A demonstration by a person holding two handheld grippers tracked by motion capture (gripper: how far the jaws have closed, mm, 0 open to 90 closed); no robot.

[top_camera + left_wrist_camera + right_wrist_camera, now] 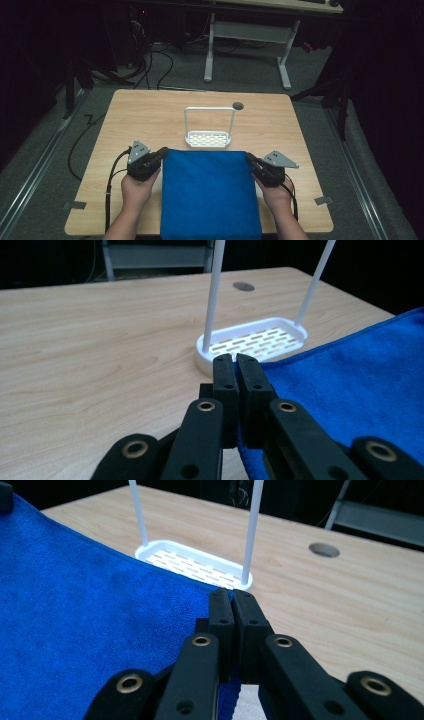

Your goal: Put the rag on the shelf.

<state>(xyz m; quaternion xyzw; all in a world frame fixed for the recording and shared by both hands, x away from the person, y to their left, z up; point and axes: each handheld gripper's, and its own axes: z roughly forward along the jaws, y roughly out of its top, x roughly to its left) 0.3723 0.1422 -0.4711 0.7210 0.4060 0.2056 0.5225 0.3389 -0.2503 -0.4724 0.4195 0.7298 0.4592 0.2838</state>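
Blue cloth (210, 195) pinched at both far corners.
My left gripper (161, 155) and right gripper (249, 159) are clamped on its corners; its far edge meets the white rack (208, 139), with bare table (145, 115) beyond.

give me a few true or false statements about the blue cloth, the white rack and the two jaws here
1. The left gripper is shut on a far corner of the blue cloth. True.
2. The right gripper hangs open above the table. False: it is shut on the cloth's other far corner.
3. The white rack stands beyond the cloth's far edge. True.
4. The cloth is draped over the rack's bar. False: the bar is bare.
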